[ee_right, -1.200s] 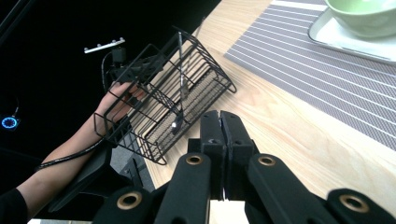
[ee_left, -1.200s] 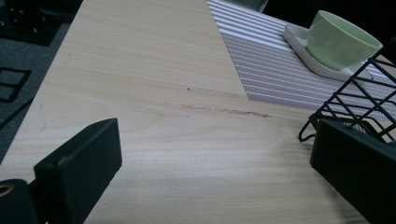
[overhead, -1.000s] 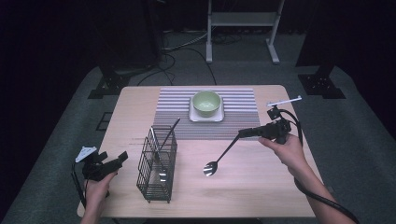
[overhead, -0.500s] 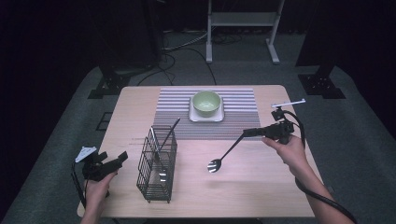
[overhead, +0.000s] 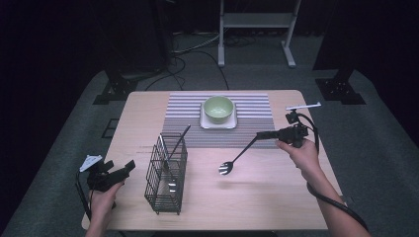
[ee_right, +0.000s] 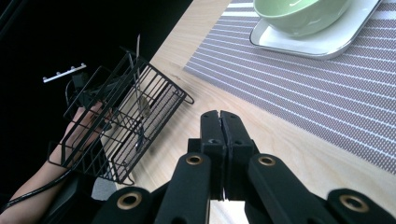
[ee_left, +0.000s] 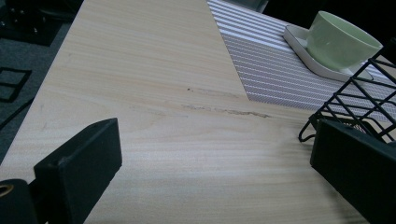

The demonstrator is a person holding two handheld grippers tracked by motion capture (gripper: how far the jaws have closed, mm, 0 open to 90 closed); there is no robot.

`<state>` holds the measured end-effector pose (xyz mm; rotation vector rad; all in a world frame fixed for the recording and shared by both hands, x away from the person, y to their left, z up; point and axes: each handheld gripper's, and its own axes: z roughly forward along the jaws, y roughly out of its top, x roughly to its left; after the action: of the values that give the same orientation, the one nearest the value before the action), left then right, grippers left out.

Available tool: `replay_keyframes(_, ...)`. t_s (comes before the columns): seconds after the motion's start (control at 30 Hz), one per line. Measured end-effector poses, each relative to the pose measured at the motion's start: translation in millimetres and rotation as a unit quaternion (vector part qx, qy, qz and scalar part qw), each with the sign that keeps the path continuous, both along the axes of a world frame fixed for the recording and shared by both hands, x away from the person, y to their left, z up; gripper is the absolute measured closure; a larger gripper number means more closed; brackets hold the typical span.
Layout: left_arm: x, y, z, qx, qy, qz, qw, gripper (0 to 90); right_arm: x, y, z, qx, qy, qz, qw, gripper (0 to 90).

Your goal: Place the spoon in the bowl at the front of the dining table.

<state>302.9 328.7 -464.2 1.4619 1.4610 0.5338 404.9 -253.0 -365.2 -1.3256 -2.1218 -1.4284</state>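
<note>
1. Spoon [overhead: 237,158] hangs above the bench [overhead: 276,197], between the rack [overhead: 166,174] and the mat [overhead: 257,129]; the right gripper [overhead: 263,134] has its jaws clamped on the handle tip, bowl end low.
2. Left gripper [overhead: 126,168] rests beside the rack with jaws wide apart, holding nothing.
3. Judged next: carry the spoon over the rack's open top, tip it upright, then lower it clear of the utensils already inside.
4. Release only once the bowl end is well within the wires.
</note>
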Motion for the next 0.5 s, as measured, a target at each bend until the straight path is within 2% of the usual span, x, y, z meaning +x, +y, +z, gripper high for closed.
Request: replay_keyframes(0.5,0.1,0.2,0.3,0.000,-0.001,-0.001,1.0000,1.0,14.9,6.5,0.8,-0.002,-0.003,-0.011,0.9999,88.9)
